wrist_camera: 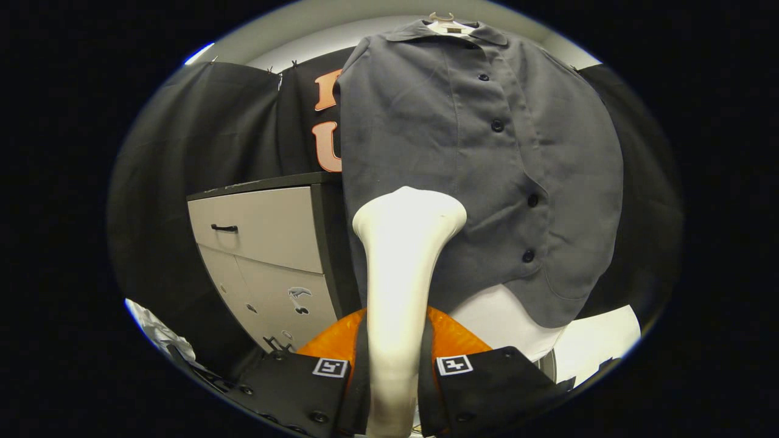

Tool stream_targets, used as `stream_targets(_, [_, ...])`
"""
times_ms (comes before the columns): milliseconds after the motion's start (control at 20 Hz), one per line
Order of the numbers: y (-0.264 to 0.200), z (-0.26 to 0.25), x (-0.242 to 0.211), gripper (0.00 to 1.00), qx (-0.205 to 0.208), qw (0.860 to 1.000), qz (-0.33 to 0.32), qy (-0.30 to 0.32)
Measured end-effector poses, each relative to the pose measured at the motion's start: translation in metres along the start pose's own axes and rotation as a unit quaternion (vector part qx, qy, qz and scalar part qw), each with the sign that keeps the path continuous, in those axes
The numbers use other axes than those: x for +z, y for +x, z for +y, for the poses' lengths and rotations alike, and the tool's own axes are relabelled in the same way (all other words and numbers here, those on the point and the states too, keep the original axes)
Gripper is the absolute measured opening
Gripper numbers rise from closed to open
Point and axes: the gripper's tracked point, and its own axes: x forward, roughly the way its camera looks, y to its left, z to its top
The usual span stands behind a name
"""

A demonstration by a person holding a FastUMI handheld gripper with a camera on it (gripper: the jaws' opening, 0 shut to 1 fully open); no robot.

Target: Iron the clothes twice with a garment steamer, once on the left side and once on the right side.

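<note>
The cream garment steamer (pixel 401 267) stands upright between the gripper (pixel 392 371) fingers, which pinch its handle from both sides; its flared head sits against the lower left part of the grey buttoned shirt (pixel 481 164) hanging on a hanger (pixel 443 21). Square black-and-white markers sit on the fingers; no readable brand or writing shows on steamer or shirt. A grey cabinet (pixel 261 243) with a dark handle stands to the left.

Cabinet (pixel 268 243) close beside shirt (pixel 475 176) — tight.
</note>
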Motion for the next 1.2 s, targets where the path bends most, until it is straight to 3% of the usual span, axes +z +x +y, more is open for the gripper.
stream_targets(150, [-0.019,0.006,0.008,0.39,0.009,1.0,-0.011,-0.001])
stream_targets(450, [-0.07,0.0,0.074,0.39,0.014,0.998,-0.064,0.013])
stream_targets(850, [-0.114,-0.051,0.194,0.39,-0.022,0.987,-0.157,0.027])
stream_targets(1200, [-0.121,-0.127,0.275,0.39,-0.073,0.975,-0.207,0.026])
